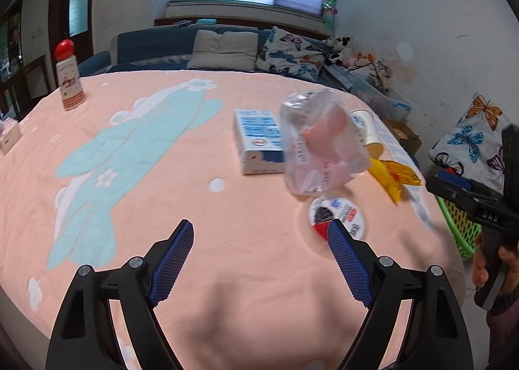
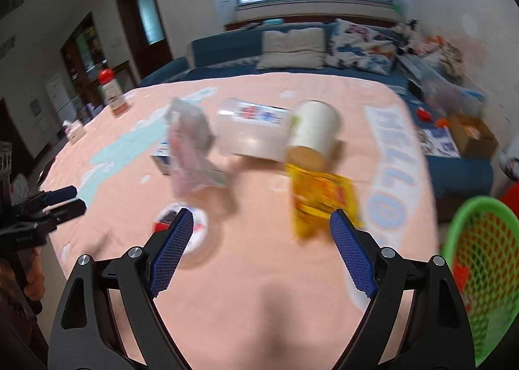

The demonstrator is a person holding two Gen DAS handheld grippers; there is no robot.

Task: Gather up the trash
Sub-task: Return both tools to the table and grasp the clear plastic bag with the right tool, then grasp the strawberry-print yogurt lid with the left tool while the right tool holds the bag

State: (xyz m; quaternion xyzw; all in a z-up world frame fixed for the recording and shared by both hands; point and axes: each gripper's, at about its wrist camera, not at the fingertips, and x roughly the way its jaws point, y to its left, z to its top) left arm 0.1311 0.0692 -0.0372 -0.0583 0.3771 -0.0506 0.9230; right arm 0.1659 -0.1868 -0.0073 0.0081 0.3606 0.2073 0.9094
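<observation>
We hold the left gripper [image 1: 259,233] and the right gripper [image 2: 259,224] wide open with nothing in them. The yellow wrapper [image 2: 319,198], clear bag [image 1: 321,146] and round lid [image 1: 337,217] lie mid-frame on the pink table [image 1: 194,207]. The green basket [image 2: 480,272] sits at the lower right.

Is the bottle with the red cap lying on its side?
No, the bottle with the red cap stands upright on the pink blanket at the far left.

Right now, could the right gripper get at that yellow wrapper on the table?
Probably yes. The right gripper is open, and the yellow wrapper lies just ahead of its right finger with only bare tablecloth between. The paper cup lies right behind the wrapper.
</observation>
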